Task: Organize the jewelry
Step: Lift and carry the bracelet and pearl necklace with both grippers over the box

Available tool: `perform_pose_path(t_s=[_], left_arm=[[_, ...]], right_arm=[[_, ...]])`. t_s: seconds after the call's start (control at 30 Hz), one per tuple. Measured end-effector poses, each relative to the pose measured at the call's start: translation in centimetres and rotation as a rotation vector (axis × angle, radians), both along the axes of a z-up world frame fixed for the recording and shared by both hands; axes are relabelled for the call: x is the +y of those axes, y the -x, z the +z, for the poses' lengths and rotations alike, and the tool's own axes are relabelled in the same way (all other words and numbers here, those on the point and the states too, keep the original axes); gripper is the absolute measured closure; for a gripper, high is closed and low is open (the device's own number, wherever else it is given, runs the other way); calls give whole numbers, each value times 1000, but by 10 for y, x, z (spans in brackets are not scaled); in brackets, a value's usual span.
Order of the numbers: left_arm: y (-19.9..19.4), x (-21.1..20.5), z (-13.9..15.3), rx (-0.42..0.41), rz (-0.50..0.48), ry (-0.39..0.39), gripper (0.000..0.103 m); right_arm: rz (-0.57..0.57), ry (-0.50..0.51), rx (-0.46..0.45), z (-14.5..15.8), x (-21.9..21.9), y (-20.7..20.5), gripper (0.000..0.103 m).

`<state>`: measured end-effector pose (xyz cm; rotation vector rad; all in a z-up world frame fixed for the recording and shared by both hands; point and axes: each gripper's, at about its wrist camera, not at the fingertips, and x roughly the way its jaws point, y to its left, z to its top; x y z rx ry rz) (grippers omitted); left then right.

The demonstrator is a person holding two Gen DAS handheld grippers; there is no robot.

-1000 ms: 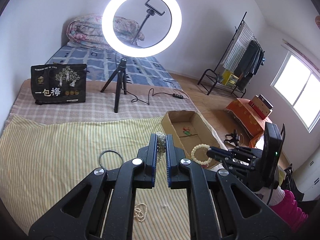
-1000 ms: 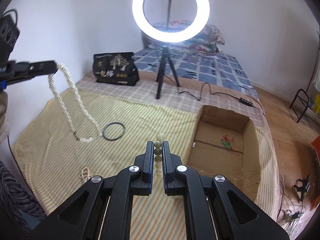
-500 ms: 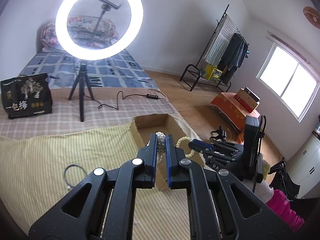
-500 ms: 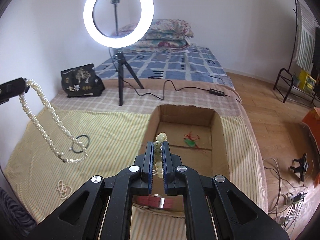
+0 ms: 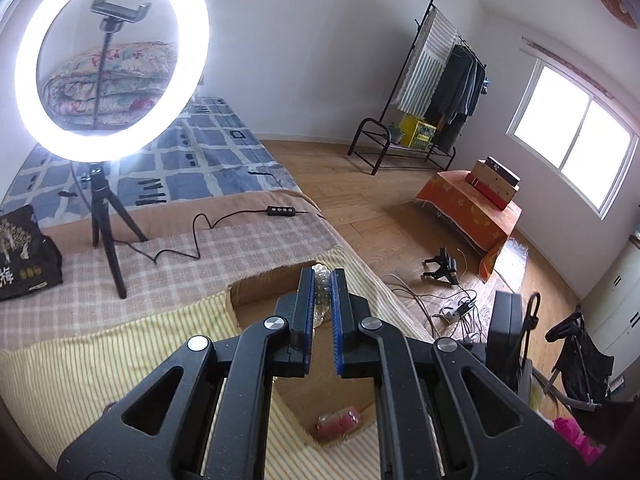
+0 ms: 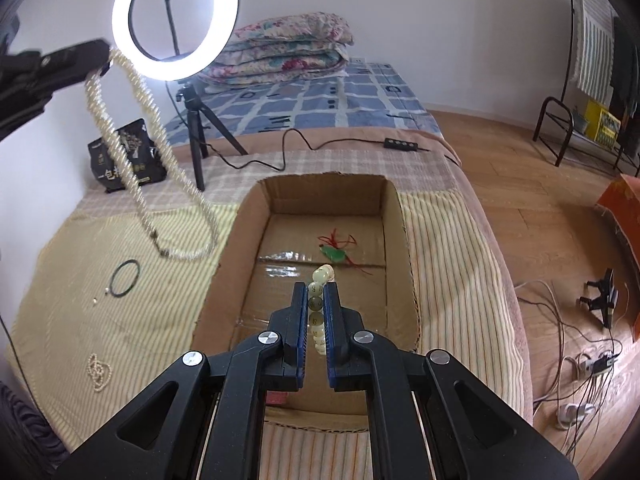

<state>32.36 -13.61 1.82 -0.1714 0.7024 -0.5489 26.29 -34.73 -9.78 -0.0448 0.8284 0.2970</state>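
The right tool clenches a pale-green bead bracelet (its beads run straight ahead toward twelve o'clock) above the open cardboard box. The left tool grips a pearl necklace, whose long loop hangs down at ten o'clock in the right view, over the striped bedspread.

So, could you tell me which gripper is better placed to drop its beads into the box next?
Probably right: the right gripper holds its bracelet over the box floor. The left gripper's necklace hangs outside the wall.
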Motion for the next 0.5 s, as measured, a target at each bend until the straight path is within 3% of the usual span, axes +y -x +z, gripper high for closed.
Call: perform_pose_path(t_s=[0.5], left_arm=[[-67, -32, -57, 114, 35, -65, 97]], right_arm=[[18, 14, 67, -25, 1, -9, 97]])
